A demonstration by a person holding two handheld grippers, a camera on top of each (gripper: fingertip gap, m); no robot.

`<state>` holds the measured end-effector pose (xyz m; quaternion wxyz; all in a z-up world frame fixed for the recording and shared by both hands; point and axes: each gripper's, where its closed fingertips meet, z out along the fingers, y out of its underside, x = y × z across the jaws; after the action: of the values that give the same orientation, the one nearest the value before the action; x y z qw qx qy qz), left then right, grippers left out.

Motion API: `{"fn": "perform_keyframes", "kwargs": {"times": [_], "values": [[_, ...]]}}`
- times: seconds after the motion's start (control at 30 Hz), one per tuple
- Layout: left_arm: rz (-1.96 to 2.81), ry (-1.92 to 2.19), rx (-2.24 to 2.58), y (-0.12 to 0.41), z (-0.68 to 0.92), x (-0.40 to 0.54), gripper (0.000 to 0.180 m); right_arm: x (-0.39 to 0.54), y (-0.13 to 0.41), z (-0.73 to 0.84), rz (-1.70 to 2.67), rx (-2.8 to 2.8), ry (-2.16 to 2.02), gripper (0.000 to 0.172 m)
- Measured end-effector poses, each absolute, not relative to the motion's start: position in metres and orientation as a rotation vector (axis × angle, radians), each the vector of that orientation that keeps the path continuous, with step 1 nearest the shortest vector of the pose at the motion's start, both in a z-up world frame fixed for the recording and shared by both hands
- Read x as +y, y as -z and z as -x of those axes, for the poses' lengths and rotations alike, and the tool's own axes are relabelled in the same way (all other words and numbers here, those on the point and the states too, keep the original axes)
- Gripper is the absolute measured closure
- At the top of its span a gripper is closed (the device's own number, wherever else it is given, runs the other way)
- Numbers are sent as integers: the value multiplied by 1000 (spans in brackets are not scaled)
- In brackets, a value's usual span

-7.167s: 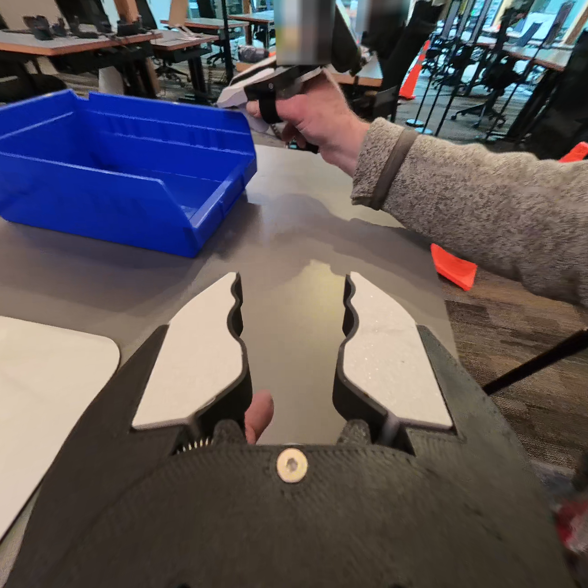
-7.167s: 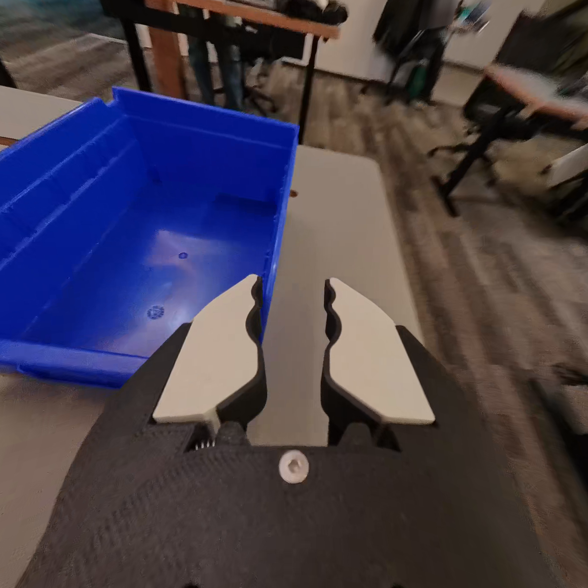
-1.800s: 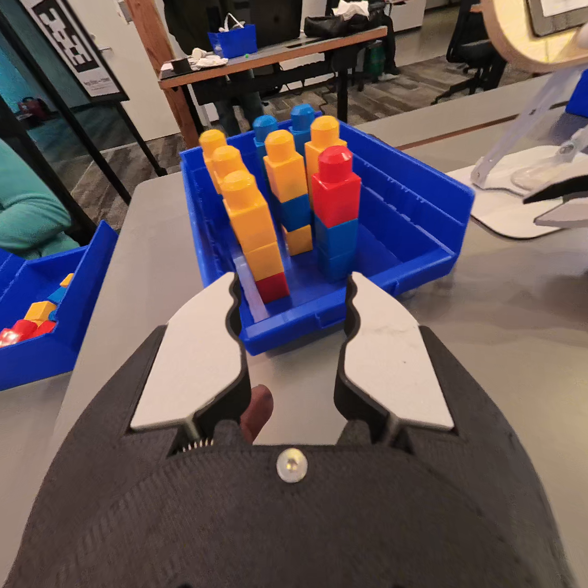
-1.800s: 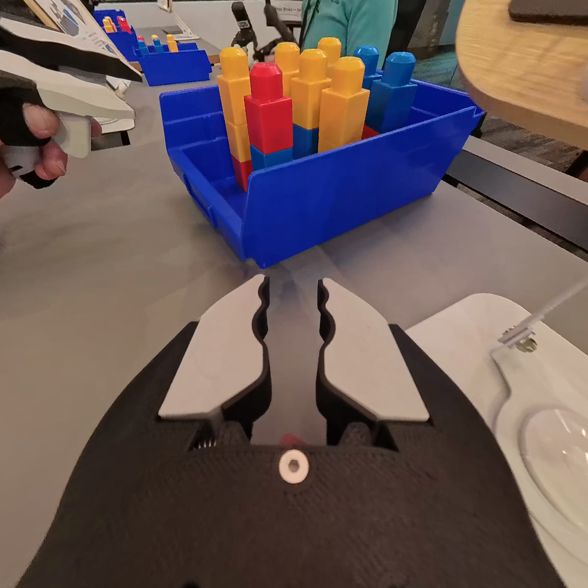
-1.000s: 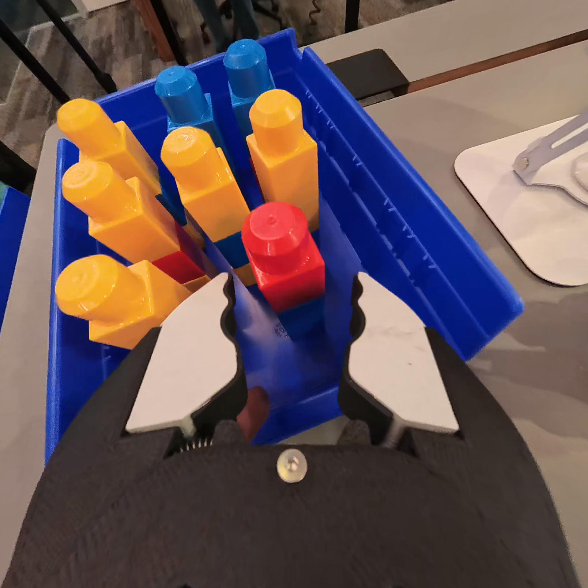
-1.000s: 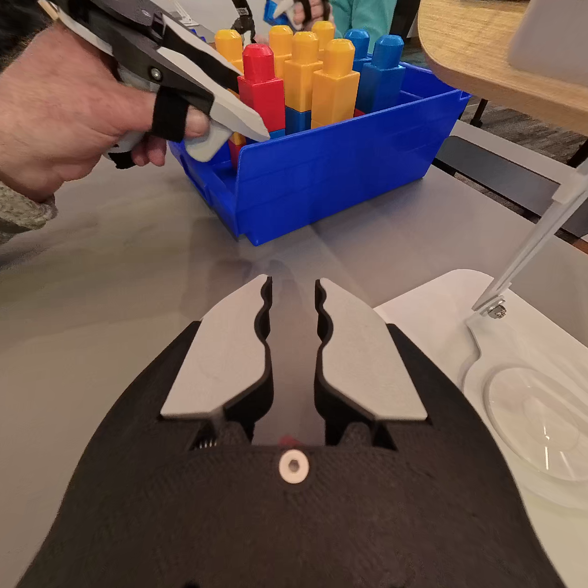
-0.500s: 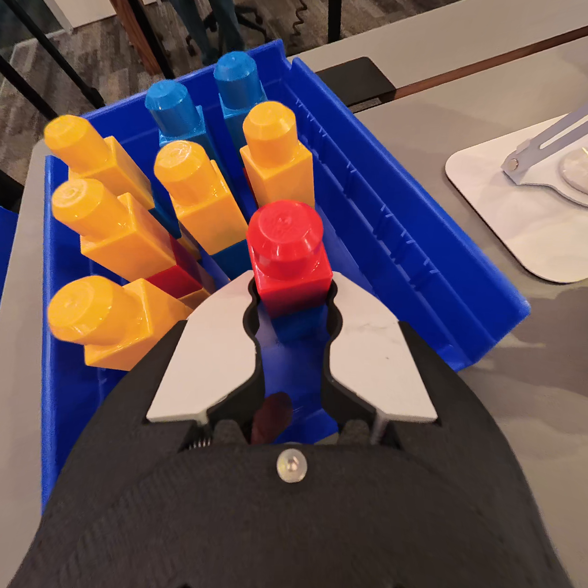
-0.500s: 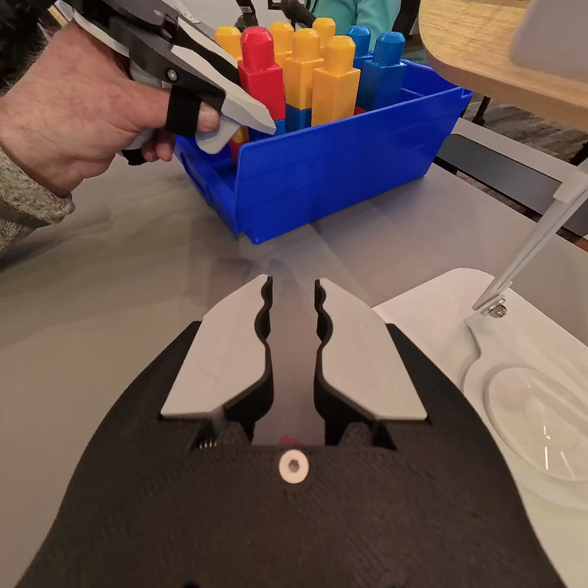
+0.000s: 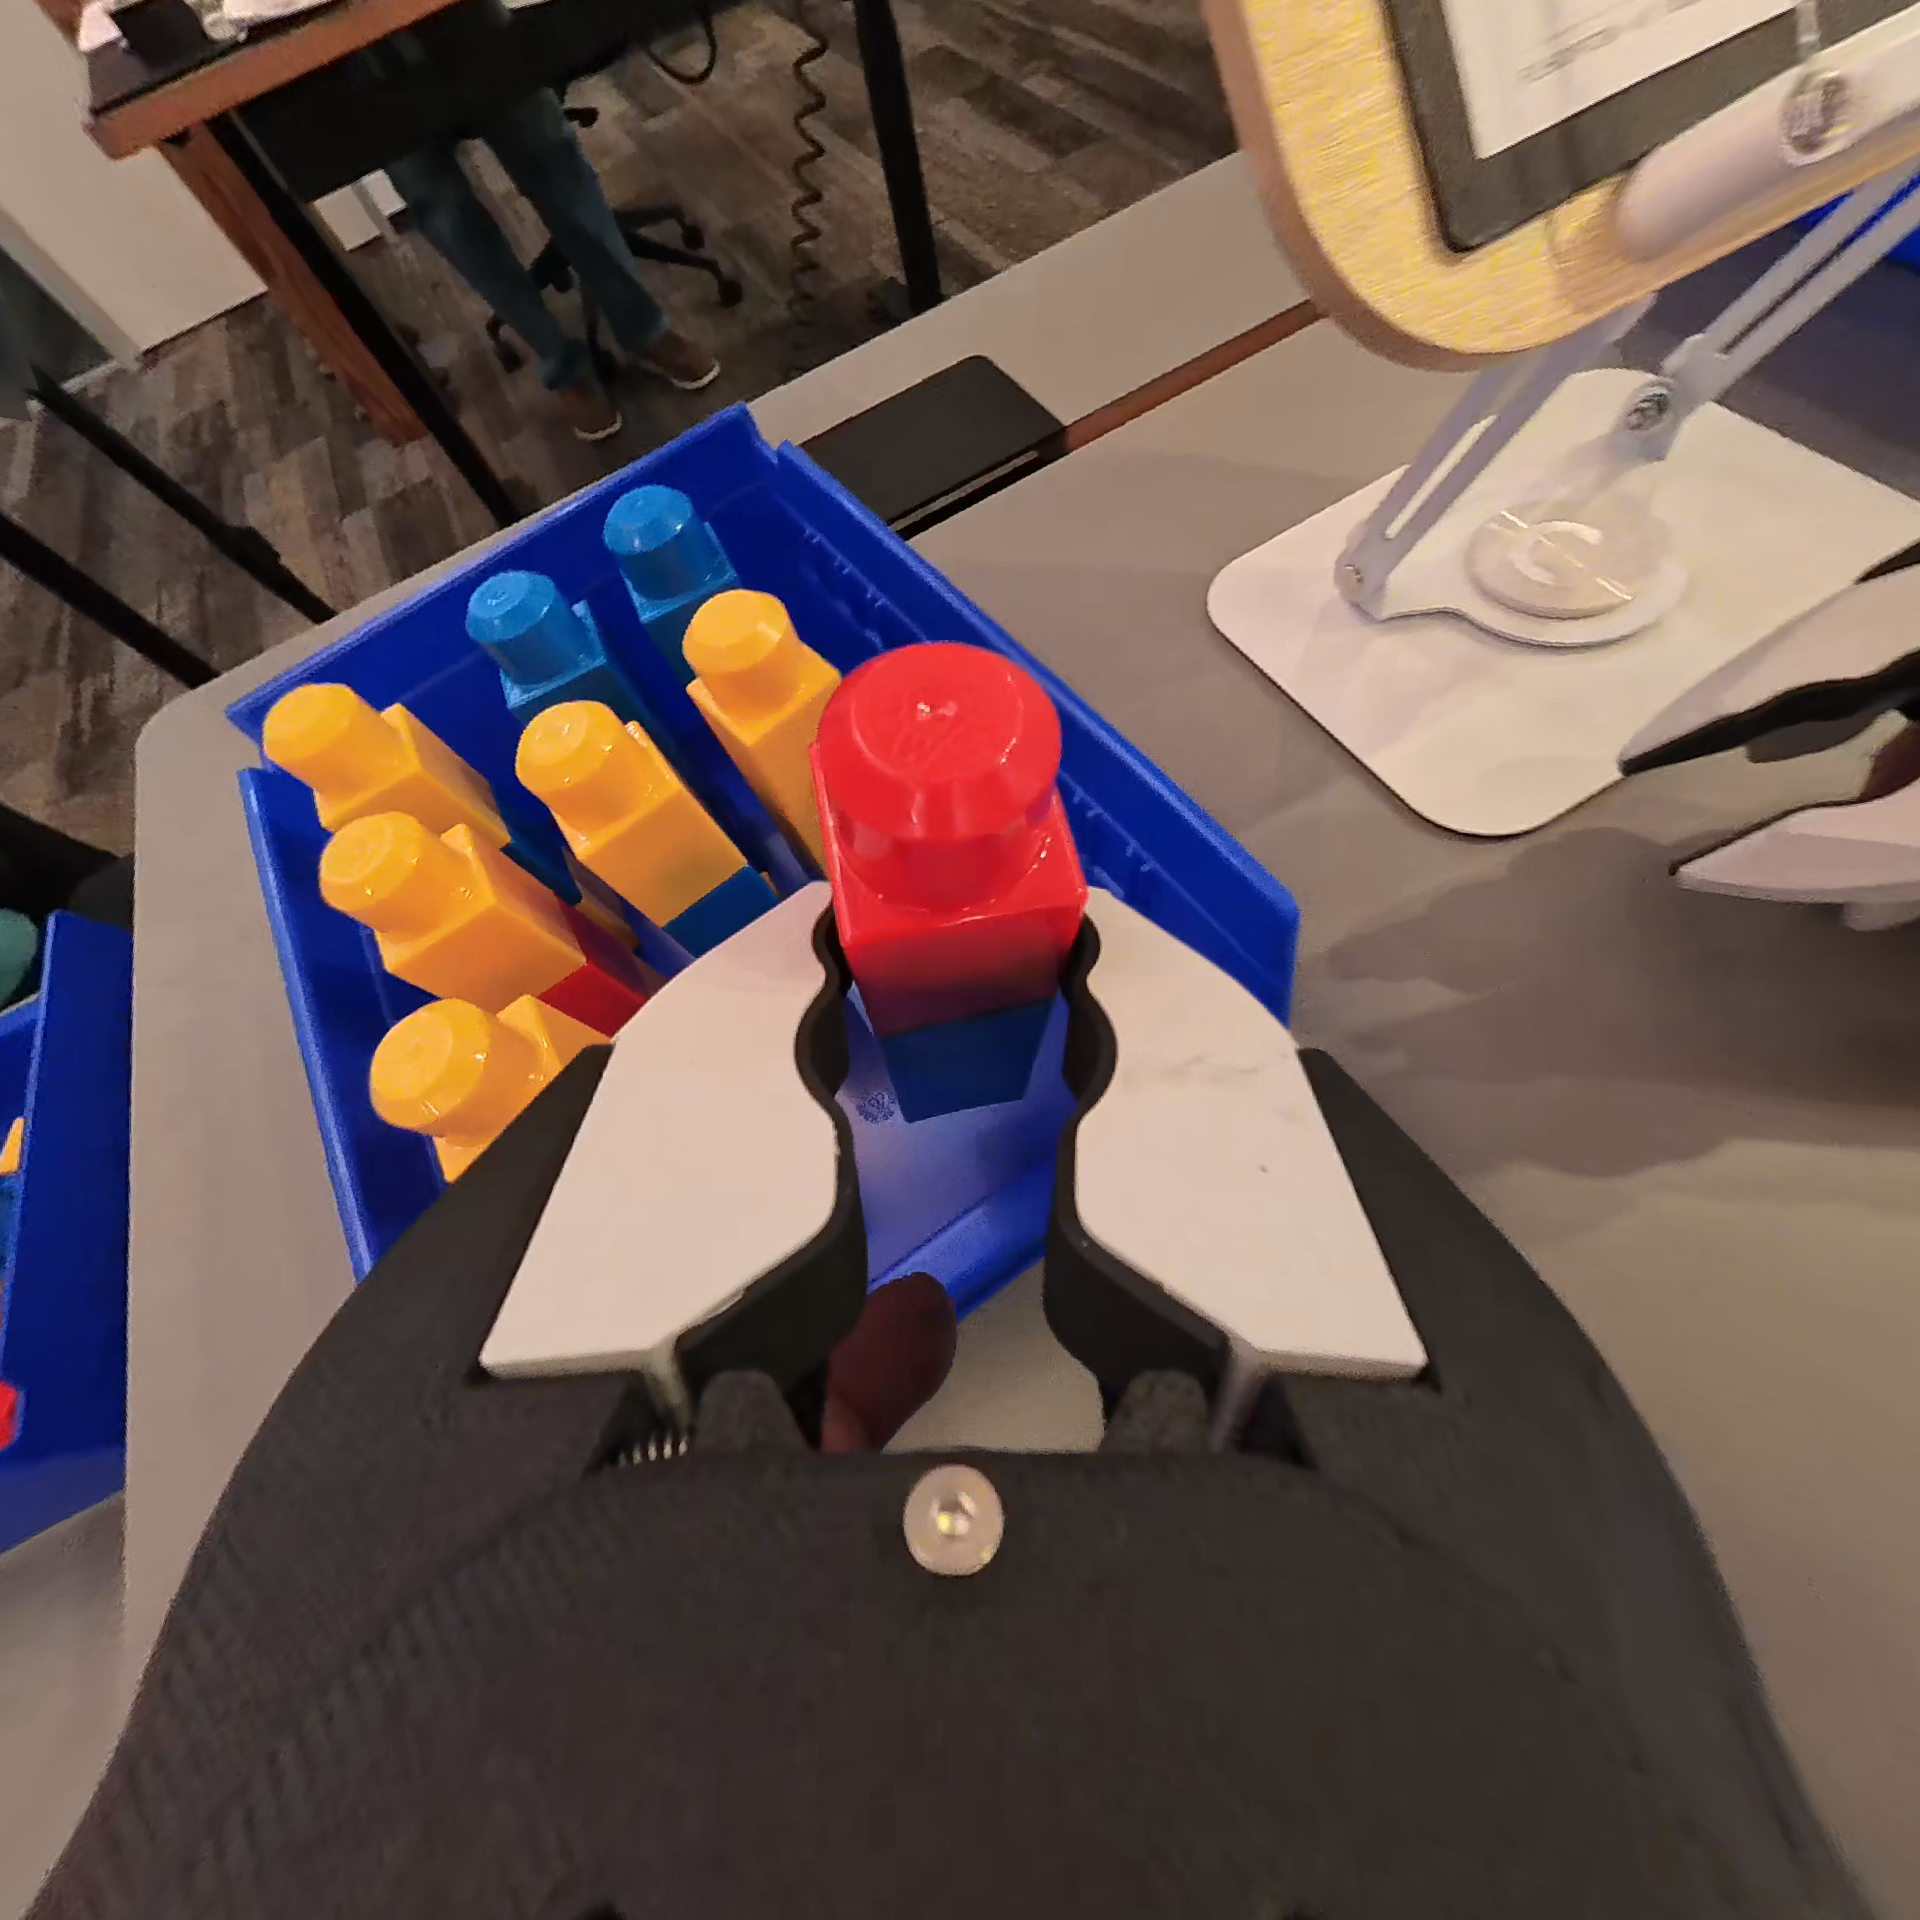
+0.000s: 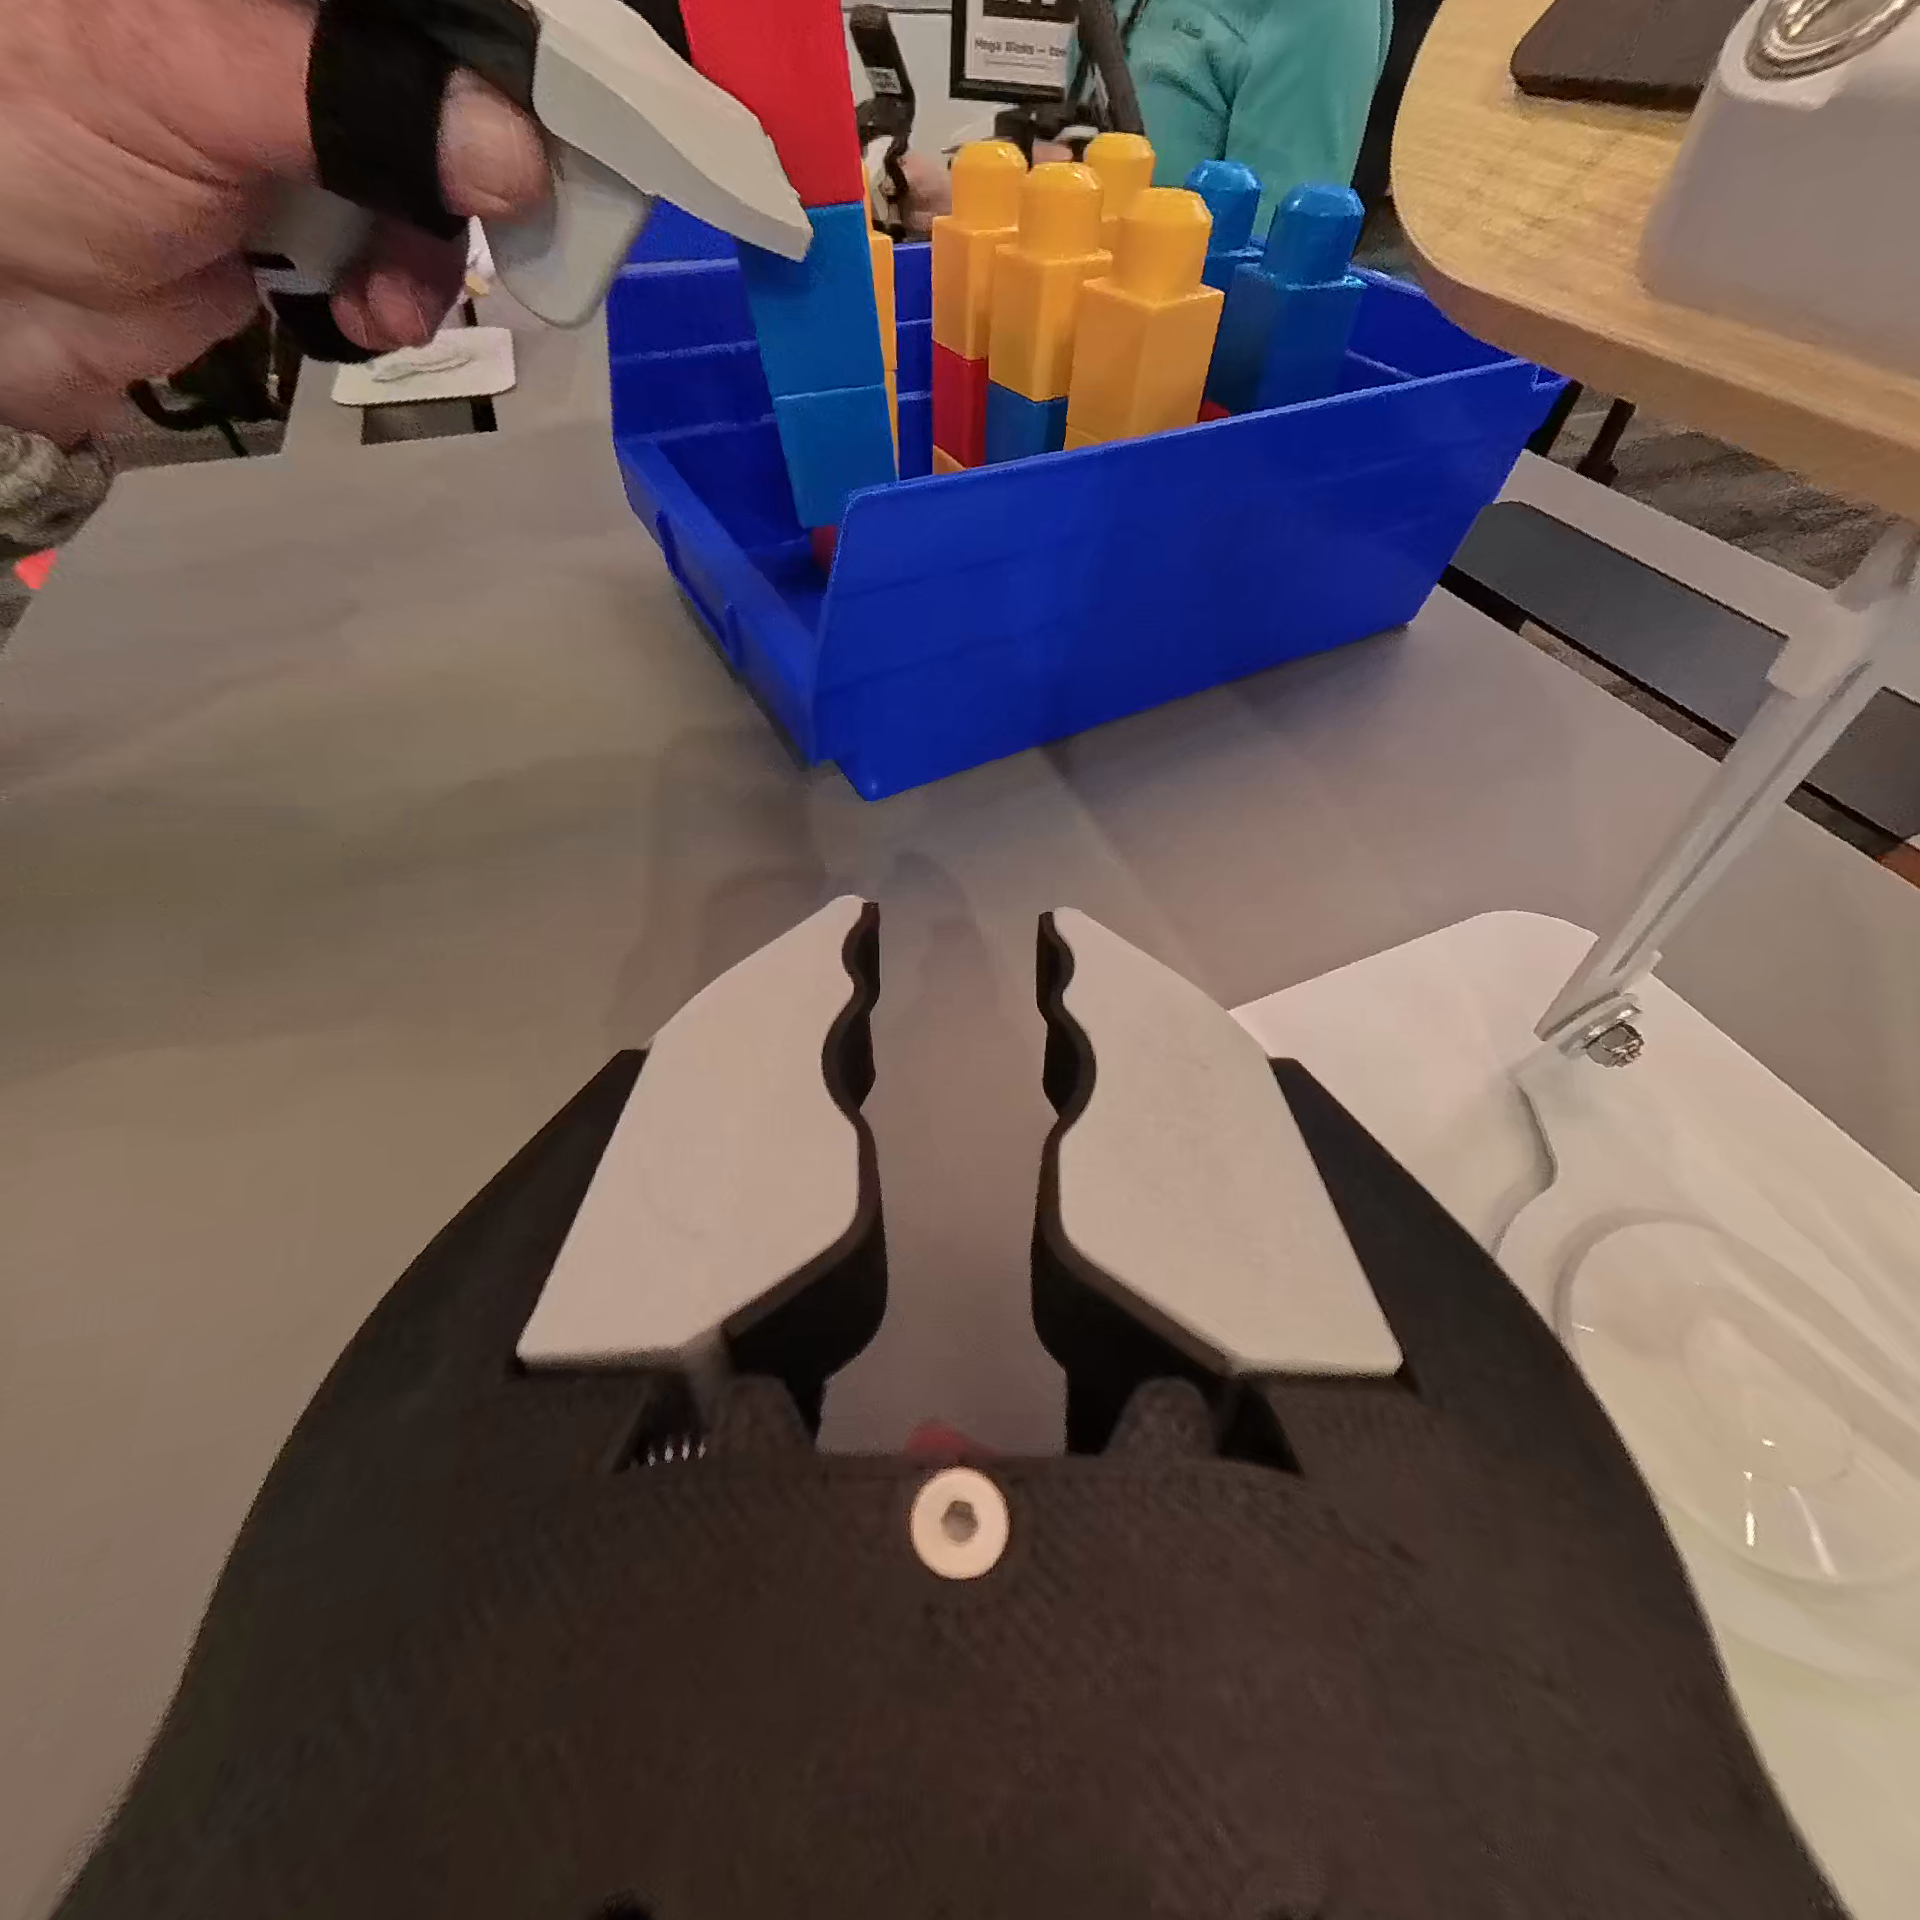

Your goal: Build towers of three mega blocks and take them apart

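Lifting now, our left gripper (image 9: 956, 971), open a second ago, squeezes the red-topped tower (image 9: 951, 831) up from the blue bin (image 9: 1195, 883), ready to pull apart, while our right gripper (image 10: 956, 935) waits open, holding nothing.

Grey tabletop (image 10: 312, 831), wood-grain floor (image 9: 1039, 156), brown-edged desk (image 9: 208, 94) behind.

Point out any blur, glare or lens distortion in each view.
Left wrist view: glare spots on the red-topped tower; wooden board smeared by motion; wide-angle bending. Right wrist view: blue bin fairly sharp, hand soft, lamp base washed out.
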<state>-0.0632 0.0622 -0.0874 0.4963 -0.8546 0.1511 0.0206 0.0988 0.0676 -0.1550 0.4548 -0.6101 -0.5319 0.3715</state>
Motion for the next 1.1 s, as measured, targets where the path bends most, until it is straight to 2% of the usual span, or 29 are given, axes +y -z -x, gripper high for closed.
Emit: {"fn": "perform_keyframes", "kwargs": {"times": [0.57, 1.1], "values": [[1923, 243, 647, 55, -20, 23, 143, 71, 154, -125, 1483, -1338, -926, 145], [1972, 530, 986, 135, -151, 49, 144, 99, 155, -184, 1529, -1283, -929, 152]]}}
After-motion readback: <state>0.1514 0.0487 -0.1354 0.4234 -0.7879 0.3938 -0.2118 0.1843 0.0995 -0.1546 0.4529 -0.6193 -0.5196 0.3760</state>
